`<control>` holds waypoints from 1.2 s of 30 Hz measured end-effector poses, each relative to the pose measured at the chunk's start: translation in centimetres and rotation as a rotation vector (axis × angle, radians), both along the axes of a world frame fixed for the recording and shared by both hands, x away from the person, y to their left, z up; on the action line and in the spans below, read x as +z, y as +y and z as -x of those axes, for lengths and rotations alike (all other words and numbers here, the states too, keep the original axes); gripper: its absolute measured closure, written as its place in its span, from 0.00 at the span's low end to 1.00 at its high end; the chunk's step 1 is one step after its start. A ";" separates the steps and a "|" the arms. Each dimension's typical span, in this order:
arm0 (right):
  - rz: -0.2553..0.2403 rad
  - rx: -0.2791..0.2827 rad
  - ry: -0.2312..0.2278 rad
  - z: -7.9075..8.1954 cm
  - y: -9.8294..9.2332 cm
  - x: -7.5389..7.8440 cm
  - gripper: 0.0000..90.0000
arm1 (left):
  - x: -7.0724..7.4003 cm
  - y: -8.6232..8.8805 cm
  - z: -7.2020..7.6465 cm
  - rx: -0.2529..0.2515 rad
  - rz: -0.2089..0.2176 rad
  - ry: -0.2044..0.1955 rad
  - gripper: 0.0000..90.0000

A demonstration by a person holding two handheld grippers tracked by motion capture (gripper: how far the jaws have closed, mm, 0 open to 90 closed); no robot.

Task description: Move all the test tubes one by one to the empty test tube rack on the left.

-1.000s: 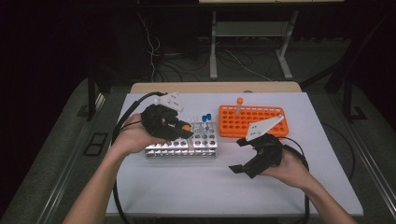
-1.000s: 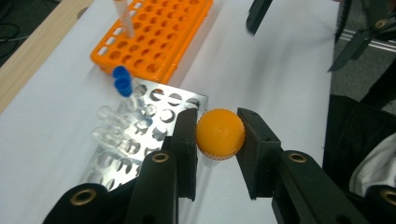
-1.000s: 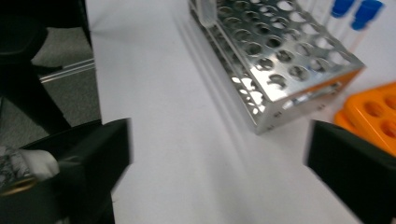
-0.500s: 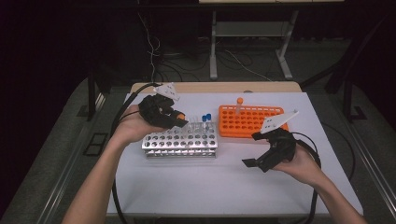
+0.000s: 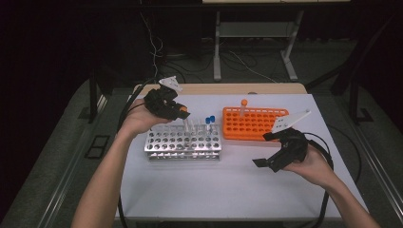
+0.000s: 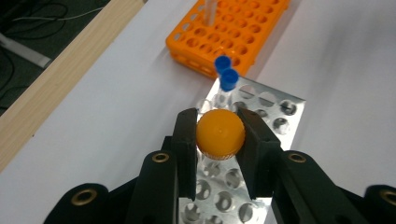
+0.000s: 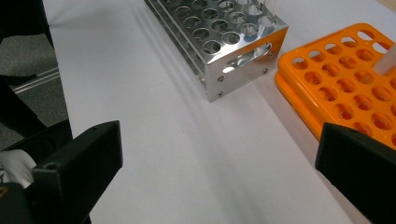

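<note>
the left gripper (image 6: 219,140) held an orange-capped tube (image 6: 220,133), its cap pinched squarely between the jaws, above the back edge of the metal rack (image 5: 183,141) on the desk (image 5: 228,185). the right gripper (image 5: 278,151) hovered with jaws wide and empty, just in front of the orange rack (image 5: 252,124).
</note>
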State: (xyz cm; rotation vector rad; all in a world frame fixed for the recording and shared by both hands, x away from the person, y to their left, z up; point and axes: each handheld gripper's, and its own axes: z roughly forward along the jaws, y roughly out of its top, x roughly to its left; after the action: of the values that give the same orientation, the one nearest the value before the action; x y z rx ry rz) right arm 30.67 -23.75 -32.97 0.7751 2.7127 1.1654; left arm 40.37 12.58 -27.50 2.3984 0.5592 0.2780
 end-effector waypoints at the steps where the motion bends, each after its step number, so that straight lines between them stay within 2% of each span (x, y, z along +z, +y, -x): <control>1: 0.001 -0.003 0.000 0.0 -0.1 0.0 0.00 | -0.1 0.1 -0.2 0.006 0.002 0.002 0.76; 13: 0.002 -0.011 0.008 -0.3 -0.5 -0.5 0.00 | -1.4 -0.1 -1.6 0.028 0.001 0.011 0.76; 22: -0.024 -0.036 0.006 -1.1 -1.1 -0.5 0.00 | -3.3 0.2 -2.0 0.038 0.000 0.042 0.76; 33: -0.037 -0.071 0.022 -3.3 -1.7 -0.8 0.00 | -4.7 0.4 -2.1 0.048 0.018 0.079 0.75; 36: -0.037 -0.079 0.025 -4.0 -1.6 -0.9 0.00 | -4.5 0.6 -2.0 0.060 0.040 0.098 0.67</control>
State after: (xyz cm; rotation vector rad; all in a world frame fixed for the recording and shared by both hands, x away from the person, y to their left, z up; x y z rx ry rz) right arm 34.71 -25.39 -33.89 0.8985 2.6608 1.1994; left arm 42.40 13.17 -32.05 2.3695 0.6758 0.1737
